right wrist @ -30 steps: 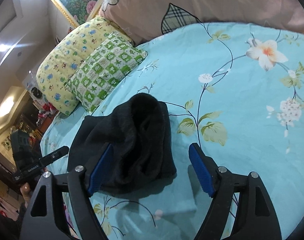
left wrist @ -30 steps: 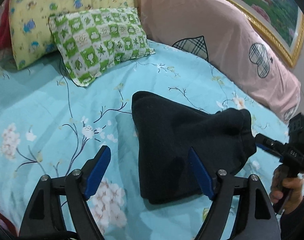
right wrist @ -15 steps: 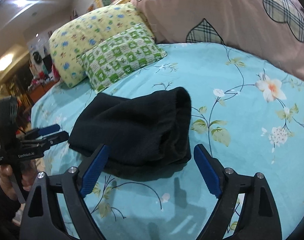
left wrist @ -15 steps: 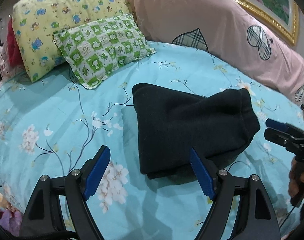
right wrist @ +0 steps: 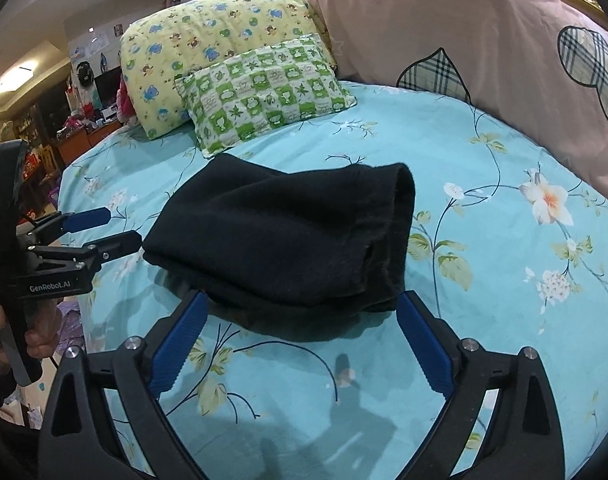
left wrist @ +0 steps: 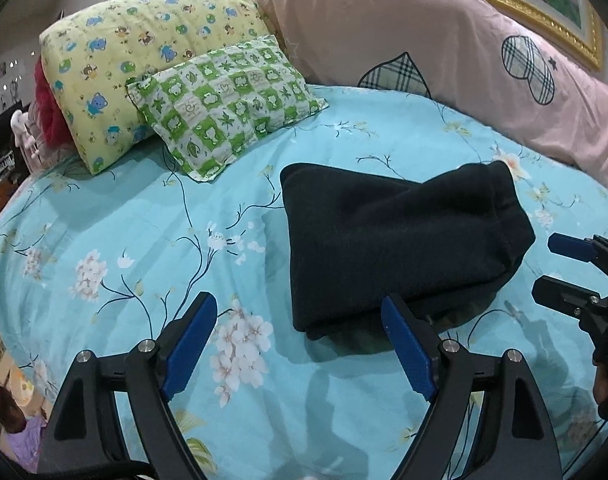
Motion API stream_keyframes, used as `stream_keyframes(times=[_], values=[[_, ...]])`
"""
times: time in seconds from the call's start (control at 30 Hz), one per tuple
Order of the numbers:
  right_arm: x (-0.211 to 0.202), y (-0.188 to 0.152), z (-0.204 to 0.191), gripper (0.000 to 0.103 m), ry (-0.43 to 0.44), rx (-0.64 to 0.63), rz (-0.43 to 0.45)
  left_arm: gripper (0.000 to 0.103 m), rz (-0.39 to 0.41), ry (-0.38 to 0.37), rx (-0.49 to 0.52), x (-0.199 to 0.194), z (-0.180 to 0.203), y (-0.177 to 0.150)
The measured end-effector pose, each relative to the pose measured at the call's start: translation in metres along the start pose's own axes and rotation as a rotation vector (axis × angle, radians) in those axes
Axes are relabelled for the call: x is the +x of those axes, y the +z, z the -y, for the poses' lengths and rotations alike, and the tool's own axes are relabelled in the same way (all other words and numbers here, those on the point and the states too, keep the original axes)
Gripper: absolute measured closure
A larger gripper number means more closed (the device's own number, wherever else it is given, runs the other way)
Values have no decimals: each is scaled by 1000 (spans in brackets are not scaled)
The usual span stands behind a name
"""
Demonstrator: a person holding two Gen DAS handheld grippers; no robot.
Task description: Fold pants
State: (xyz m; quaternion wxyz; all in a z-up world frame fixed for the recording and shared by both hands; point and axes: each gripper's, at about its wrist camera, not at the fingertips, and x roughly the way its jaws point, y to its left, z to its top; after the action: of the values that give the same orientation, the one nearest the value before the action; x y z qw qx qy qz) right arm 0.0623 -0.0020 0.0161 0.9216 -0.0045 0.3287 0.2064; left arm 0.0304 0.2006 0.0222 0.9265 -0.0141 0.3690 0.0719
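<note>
The black pants [left wrist: 400, 240] lie folded in a thick bundle on the turquoise flowered bed sheet [left wrist: 123, 220]. My left gripper [left wrist: 297, 304] hovers at the bundle's near left corner, and its jaws are opening with nothing pressed between the blue pads. In the right wrist view the pants [right wrist: 287, 232] sit just beyond my right gripper [right wrist: 301, 300], whose jaws are also opening, wide and free of the cloth. Each gripper shows in the other's view: the right gripper [left wrist: 548, 268] beside the bundle's right end, the left gripper [right wrist: 123, 226] close to its left end.
A green checked pillow [left wrist: 223, 104] leans on a yellow printed pillow [left wrist: 143, 52] at the bed's far left. A long pink cushion [left wrist: 424, 40] with plaid hearts runs along the far side. A gold picture frame [left wrist: 544, 8] hangs behind it. Cluttered furniture [right wrist: 83, 128] stands beyond the bed's left edge.
Both grippers have drawn back from the pants and rolled closer to level. The right jaws have spread visibly wider. The folded pants have stayed where they lay.
</note>
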Motion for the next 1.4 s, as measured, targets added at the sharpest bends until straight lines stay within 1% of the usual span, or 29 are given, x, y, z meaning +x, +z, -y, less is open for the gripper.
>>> stream_keyframes(times=[0.17, 0.4, 0.63, 0.7, 0.77, 0.93, 1.17, 1.4], values=[[5, -5, -2, 7, -7, 3, -10, 17, 2, 16, 24, 0, 6, -6], [10, -12, -4, 7, -16, 1, -8, 17, -26, 19, 27, 10, 8, -12], [6, -18, -7, 6, -29, -4, 46, 17, -22, 27, 14, 13, 7, -14], [7, -20, -9, 5, -21, -4, 53, 17, -25, 29, 14, 14, 7, -15], [9, -22, -10, 4, -15, -5, 43, 16, -26, 31, 15, 15, 8, -16], [16, -25, -14, 4, -22, -24, 24, 16, -43, 28, 10, 21, 8, -19], [23, -27, -12, 4, -19, -17, 3, 16, -47, 36, 11, 24, 9, -21], [27, -27, -13, 4, -8, -16, 4, 16, -43, 48, 10, 24, 10, -22]])
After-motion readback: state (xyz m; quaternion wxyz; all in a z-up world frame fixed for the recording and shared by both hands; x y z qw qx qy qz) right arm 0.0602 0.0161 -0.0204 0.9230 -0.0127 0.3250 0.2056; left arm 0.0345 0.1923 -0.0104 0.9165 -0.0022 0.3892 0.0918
